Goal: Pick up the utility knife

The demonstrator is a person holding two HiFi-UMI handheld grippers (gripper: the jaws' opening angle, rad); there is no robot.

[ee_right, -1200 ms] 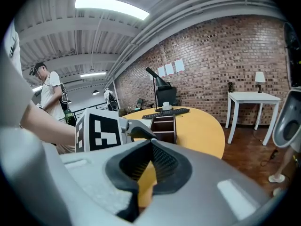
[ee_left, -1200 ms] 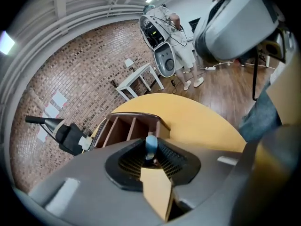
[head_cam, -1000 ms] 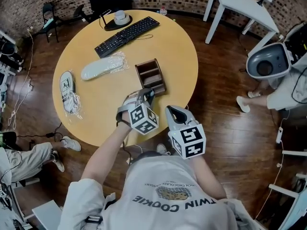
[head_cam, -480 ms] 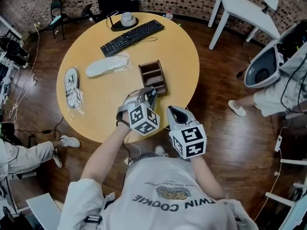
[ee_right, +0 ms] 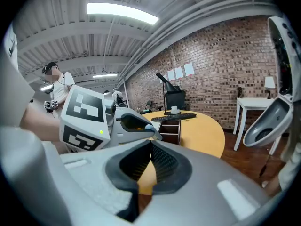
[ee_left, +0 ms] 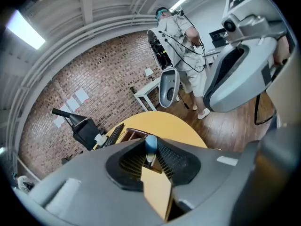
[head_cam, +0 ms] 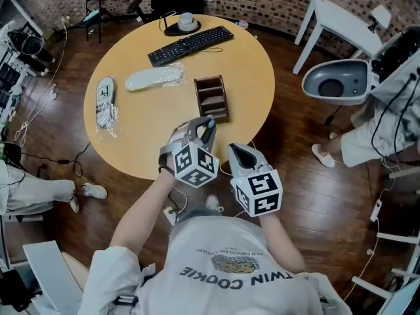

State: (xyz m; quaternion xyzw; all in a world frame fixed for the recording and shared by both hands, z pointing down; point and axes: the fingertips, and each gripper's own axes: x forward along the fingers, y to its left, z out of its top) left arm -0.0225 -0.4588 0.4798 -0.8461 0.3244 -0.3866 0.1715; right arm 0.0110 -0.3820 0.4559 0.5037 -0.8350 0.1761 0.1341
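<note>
Two left fingers (ee_left: 181, 161) pinch the utility knife (ee_left: 150, 146) between them; right fingers (ee_right: 165, 163) pressed together.

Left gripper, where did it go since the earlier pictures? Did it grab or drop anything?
The left gripper has drawn back from the wooden organizer toward the table edge, carrying the utility knife clamped in its jaws. Nothing newly grabbed or dropped. The right gripper stays beside it, shut and empty. The keyboard and organizer sit where they were.
</note>
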